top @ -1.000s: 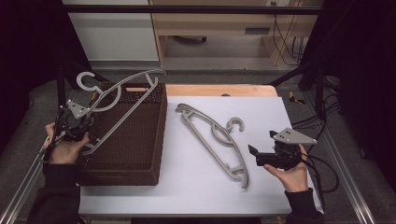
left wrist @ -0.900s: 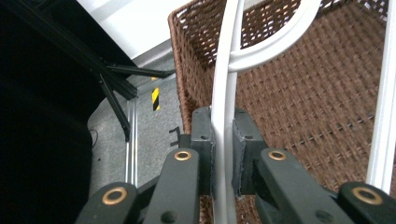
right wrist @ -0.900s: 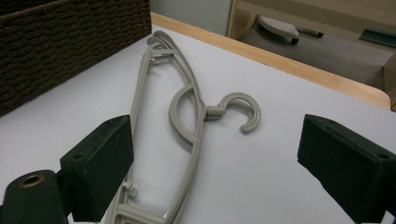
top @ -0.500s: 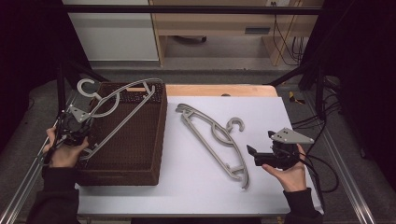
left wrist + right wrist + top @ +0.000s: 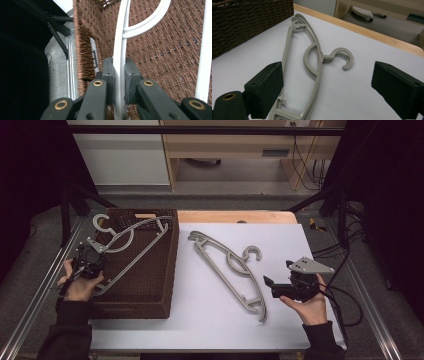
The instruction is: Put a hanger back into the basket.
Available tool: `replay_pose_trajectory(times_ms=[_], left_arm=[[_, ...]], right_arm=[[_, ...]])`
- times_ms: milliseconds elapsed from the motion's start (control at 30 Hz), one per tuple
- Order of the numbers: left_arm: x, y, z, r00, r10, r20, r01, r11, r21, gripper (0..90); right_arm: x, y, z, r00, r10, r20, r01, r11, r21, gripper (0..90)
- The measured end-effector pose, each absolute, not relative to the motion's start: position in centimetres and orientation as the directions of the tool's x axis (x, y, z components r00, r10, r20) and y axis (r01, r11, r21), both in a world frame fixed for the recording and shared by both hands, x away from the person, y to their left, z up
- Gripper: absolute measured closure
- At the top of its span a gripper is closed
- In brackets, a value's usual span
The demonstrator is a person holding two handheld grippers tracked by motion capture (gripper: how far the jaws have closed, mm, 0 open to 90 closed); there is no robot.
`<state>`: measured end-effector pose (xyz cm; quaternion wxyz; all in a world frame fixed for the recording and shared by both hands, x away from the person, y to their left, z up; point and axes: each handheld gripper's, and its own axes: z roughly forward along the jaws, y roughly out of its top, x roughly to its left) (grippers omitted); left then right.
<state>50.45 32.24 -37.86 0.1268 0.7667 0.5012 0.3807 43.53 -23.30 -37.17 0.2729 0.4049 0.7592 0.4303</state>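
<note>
The hanger point(image 5: 131, 245) lies slantwise over the brown wicker basket point(image 5: 150, 285), hook toward the far left corner, long axis running from there down to the left gripper point(image 5: 90, 265), whose jaws are clamped tight on one thin bar of it point(image 5: 119, 75). It seems to hang just above the basket floor, though how near is hard to tell. A second hanger point(image 5: 230, 267) rests flat on the white table point(image 5: 300, 240), just ahead of the right gripper point(image 5: 272, 287), whose jaws stand wide apart and empty. The basket's near wall stands between the left hand point(image 5: 77, 287) and the floor.
</note>
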Motion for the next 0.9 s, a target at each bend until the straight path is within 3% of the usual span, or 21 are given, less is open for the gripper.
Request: replay_pose_trajectory(times_ms=[400, 467, 633, 900], left_arm=[[51.4, 32.3, -38.9, 0.267, 0.867, 0.420, 0.728, -0.467, 0.502, 80.4], [51.4, 32.4, -38.8, 0.262, 0.875, 0.408, 0.730, -0.456, 0.508, 73.9], [50.8, 32.9, -38.0, 0.246, 0.899, 0.363, 0.693, -0.425, 0.582, 53.4], [47.8, 33.1, -35.0, 0.236, 0.941, 0.243, 0.505, -0.332, 0.796, 40.8]], right_arm=[[43.5, -23.3, -37.1, -0.520, 0.852, -0.064, 0.380, 0.298, 0.875, 10.8], [43.5, -23.4, -37.1, -0.520, 0.852, -0.066, 0.376, 0.297, 0.877, 10.8], [43.5, -23.4, -37.0, -0.519, 0.853, -0.061, 0.379, 0.293, 0.878, 10.8], [43.5, -23.7, -36.8, -0.507, 0.860, -0.050, 0.381, 0.276, 0.883, 11.3]])
